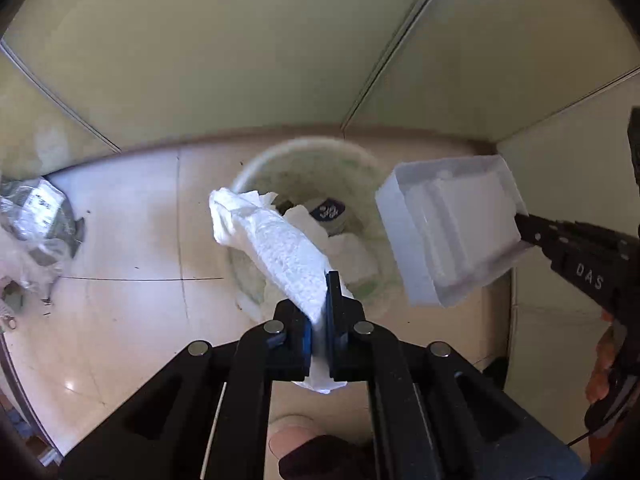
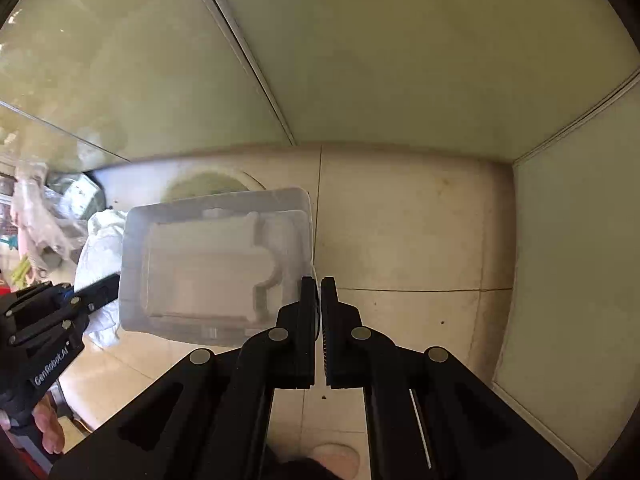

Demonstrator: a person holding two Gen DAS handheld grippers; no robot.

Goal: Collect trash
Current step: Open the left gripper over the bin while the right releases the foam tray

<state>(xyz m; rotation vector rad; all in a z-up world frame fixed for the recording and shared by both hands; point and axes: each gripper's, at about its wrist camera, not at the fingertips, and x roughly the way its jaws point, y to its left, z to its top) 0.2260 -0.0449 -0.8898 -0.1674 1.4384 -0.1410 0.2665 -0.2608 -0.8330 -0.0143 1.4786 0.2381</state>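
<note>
The tissue (image 1: 272, 248) is hanging over the bin (image 1: 308, 220), and the left claw (image 1: 320, 316) is gripping it tightly at one end. The plastic tray (image 1: 448, 232) is tilting just beside the bin's rim, with the right claw (image 2: 319, 304) pinching its edge. The bin is standing on the floor (image 1: 128, 248), near the wall (image 1: 240, 60).
</note>
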